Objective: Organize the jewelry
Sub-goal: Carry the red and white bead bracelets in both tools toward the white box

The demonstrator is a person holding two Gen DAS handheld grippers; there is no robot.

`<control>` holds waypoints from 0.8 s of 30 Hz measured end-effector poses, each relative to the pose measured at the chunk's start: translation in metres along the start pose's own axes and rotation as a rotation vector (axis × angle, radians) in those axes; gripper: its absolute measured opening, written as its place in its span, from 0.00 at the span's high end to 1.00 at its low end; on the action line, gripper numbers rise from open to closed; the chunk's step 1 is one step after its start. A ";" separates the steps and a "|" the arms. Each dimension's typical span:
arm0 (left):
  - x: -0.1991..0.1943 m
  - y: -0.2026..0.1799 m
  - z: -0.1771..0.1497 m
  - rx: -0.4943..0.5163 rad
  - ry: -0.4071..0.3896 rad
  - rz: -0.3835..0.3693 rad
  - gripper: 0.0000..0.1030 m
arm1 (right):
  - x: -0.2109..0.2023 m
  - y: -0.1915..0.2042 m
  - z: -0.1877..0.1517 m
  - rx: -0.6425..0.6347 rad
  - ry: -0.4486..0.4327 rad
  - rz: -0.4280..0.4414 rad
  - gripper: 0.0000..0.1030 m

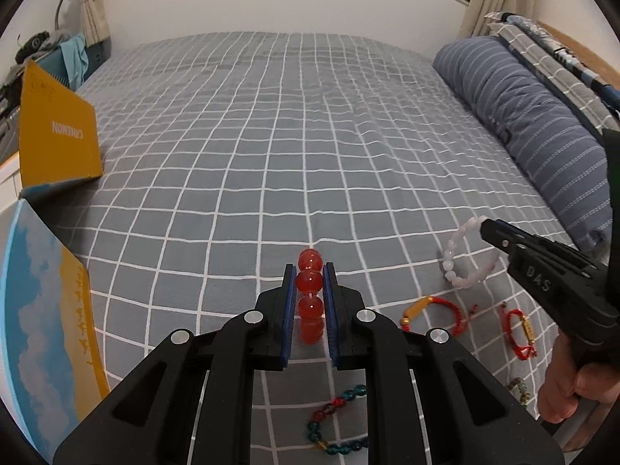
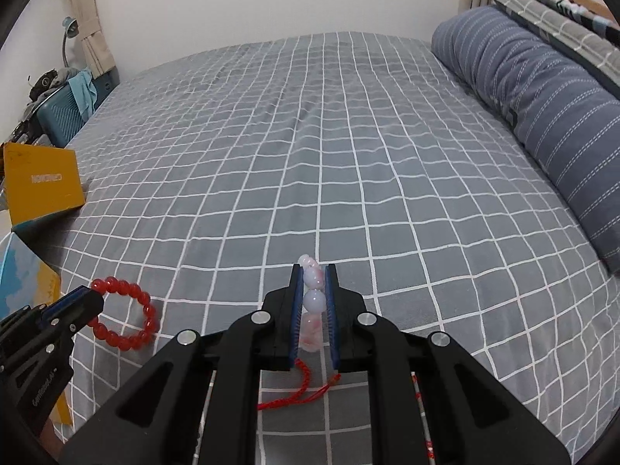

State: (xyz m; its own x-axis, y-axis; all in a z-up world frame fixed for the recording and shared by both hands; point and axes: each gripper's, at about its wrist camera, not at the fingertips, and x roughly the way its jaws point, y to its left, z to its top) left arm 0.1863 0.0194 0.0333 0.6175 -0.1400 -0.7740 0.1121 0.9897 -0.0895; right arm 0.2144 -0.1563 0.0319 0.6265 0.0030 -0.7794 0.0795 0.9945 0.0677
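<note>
Left wrist: red beads (image 1: 310,290) btwn fingers (image 1: 288,302)

The red bead bracelet (image 2: 124,316) looks glossy and translucent, like glass; the pale bead bracelet (image 1: 471,259) is milky and smooth; the gripper fingers (image 1: 271,321) are matt black plastic with shiny metal pins; the checked bedsheet (image 1: 310,135) is soft matt cloth.

Checked grey bed (image 1: 271,147); bracelets (image 1: 434,310), pillow (image 1: 534,124).
</note>
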 end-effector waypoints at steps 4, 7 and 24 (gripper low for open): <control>-0.011 -0.007 -0.002 0.010 -0.016 -0.008 0.87 | -0.011 0.004 0.000 -0.005 -0.018 -0.004 0.90; -0.022 -0.007 -0.002 0.012 -0.043 -0.018 0.87 | -0.020 0.006 0.000 -0.005 -0.033 -0.007 0.90; -0.081 -0.003 -0.008 0.051 -0.140 -0.001 0.86 | -0.077 0.037 -0.008 -0.042 -0.139 -0.005 0.90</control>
State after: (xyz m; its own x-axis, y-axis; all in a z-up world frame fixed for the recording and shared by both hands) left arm 0.1295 0.0279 0.0913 0.7195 -0.1475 -0.6787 0.1500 0.9871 -0.0555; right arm 0.1631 -0.1186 0.0892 0.7275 -0.0137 -0.6860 0.0520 0.9980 0.0352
